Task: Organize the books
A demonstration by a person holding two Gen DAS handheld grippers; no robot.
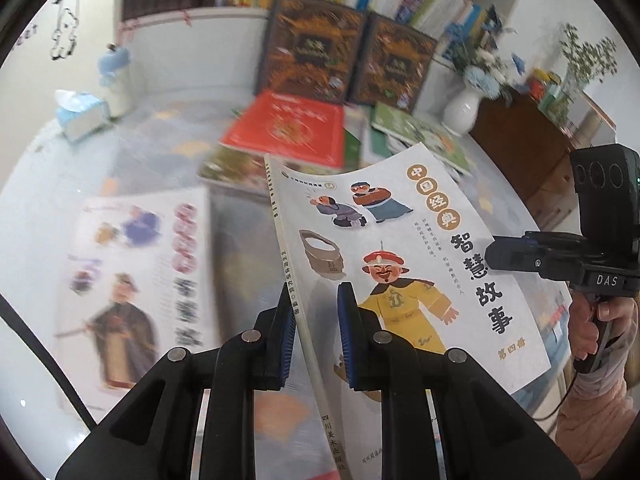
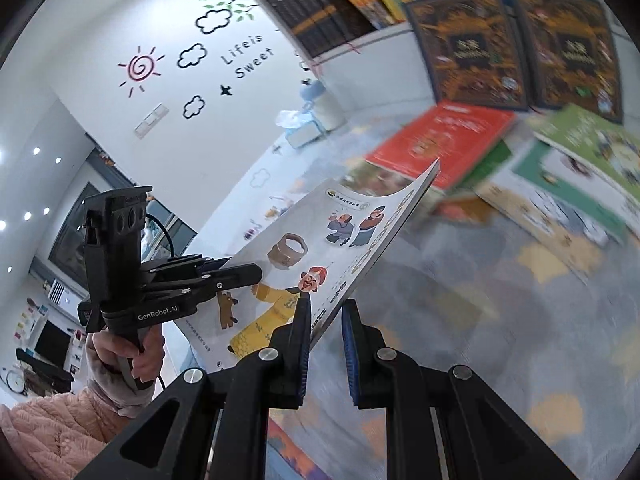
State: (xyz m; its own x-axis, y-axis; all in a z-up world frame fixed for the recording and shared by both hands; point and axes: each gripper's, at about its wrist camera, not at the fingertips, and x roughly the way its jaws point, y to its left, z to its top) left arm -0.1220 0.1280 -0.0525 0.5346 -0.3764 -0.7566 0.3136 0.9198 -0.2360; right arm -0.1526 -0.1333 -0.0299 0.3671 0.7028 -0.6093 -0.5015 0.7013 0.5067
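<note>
So as to lift it off the bench, gripped book with both tools, left at spine, right at edge.

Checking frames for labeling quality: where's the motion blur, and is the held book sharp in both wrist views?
Left wrist view: held white storybook sharp; the second white book on the table and the red book smeared by motion. Right wrist view: same book fairly sharp, book pile streaked. Heavy fisheye bending and dark corners in both.
</note>
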